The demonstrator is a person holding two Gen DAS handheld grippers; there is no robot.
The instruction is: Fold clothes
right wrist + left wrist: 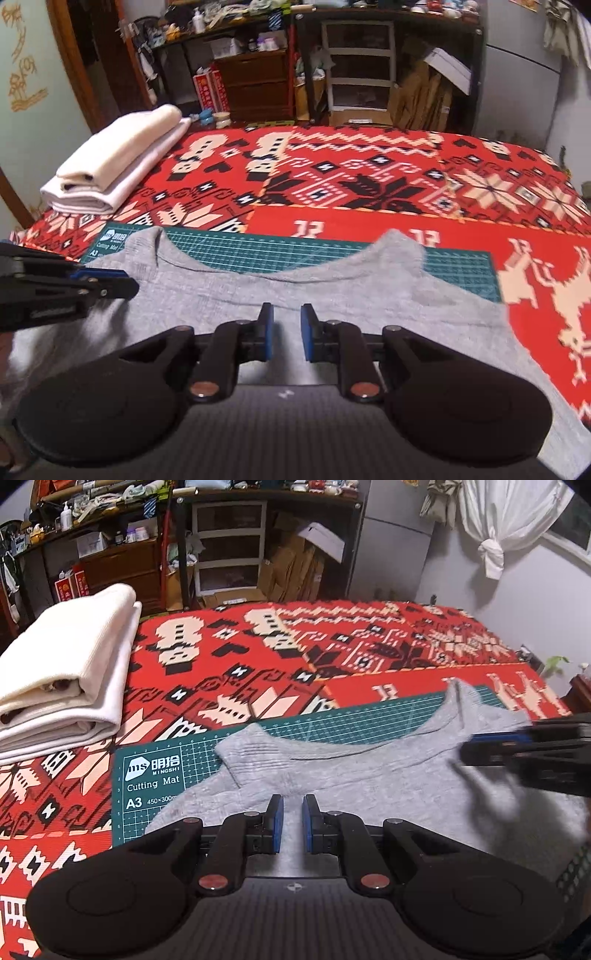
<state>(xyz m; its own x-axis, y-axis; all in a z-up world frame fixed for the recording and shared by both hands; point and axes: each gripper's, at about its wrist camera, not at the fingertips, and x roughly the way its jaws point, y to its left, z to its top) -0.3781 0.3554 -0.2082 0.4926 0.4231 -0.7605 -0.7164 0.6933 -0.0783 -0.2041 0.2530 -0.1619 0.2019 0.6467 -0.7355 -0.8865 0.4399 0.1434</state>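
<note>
While both hover over grey top (pixel 369 775), left gripper (pixel 293 821) and right gripper (pixel 286 332) fingers slightly spread, holding nothing

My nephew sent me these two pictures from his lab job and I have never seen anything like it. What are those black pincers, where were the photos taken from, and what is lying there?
There is no robot here. A person holds a hand tool with two fingers in each hand, and each tool carries a wide-angle camera looking forward along its fingers.

One picture comes from the left gripper, the other from the right gripper. Each also shows the other tool coming in from the side.

Both hover over a grey garment spread on a green cutting mat, which lies on a red patterned blanket. Folded white cloth is stacked at the far left.

Both grippers are open with a gap between the blue pads; nothing is held.
</note>
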